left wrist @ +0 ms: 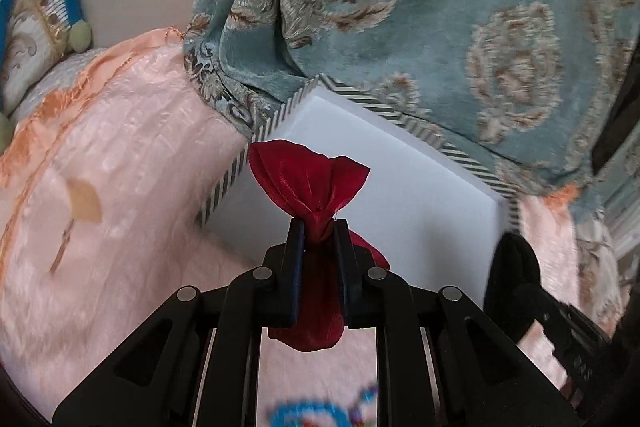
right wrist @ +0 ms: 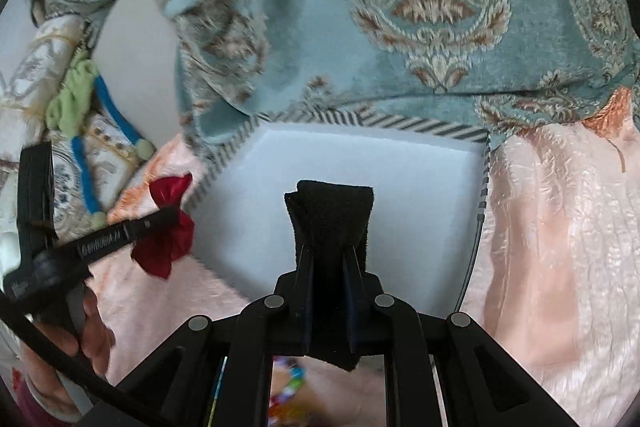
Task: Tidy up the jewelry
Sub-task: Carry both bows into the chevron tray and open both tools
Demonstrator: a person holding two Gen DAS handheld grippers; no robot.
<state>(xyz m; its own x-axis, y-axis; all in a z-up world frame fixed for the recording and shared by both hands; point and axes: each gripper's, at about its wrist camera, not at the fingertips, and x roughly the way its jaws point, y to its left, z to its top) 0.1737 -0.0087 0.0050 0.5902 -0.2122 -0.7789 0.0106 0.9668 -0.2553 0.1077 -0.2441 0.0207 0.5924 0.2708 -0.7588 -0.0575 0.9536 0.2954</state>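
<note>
Open room was offered over the white-floored striped-rim box point(right wrist: 352, 163); its far rim was overhung by the patterned blue-green plush blanket point(right wrist: 400, 7), and pink bedding point(left wrist: 100, 167) flanked it.

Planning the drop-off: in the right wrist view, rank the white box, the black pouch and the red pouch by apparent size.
1. White box, largest.
2. Black pouch, enlarged by nearness, clamped in the right gripper.
3. Red pouch, smallest but farther off, held by the left gripper; true pouch sizes unsure.

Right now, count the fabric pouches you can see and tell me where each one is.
2. The red pouch is clamped in the left tool, near the striped box's left edge. The black pouch is clamped in the right tool, above the box's white interior. Others may be hidden.
</note>
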